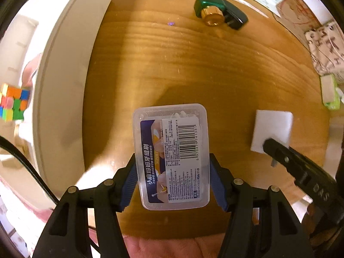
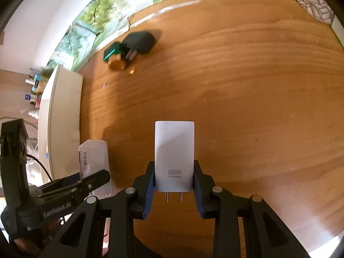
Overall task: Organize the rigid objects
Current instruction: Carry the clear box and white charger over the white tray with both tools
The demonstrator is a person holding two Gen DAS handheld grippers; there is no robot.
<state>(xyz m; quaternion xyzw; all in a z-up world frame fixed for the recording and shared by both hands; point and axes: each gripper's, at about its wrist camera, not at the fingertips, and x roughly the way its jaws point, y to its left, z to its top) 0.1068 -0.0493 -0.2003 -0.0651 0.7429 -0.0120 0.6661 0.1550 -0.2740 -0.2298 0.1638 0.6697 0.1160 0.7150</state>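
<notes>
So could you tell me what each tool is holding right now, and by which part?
The left tool clamps the clear box by its long sides, near one end. The right tool clamps the white charger by its sides at the plug end.

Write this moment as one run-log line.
left tool: shut on clear plastic box | right tool: shut on white charger | both above wooden table

Two chargers are showing: one white charger [image 2: 174, 154] and one black charger [image 2: 140, 42]. One clear plastic box [image 1: 172, 157] with a barcode label is showing. One green bottle with a gold cap [image 1: 209, 8] is lying on the counter [image 1: 193, 68]. One colourful puzzle cube [image 1: 14, 102] is sitting, it seems, inside one white bin [image 1: 62, 90], though that edge is blurred.
</notes>
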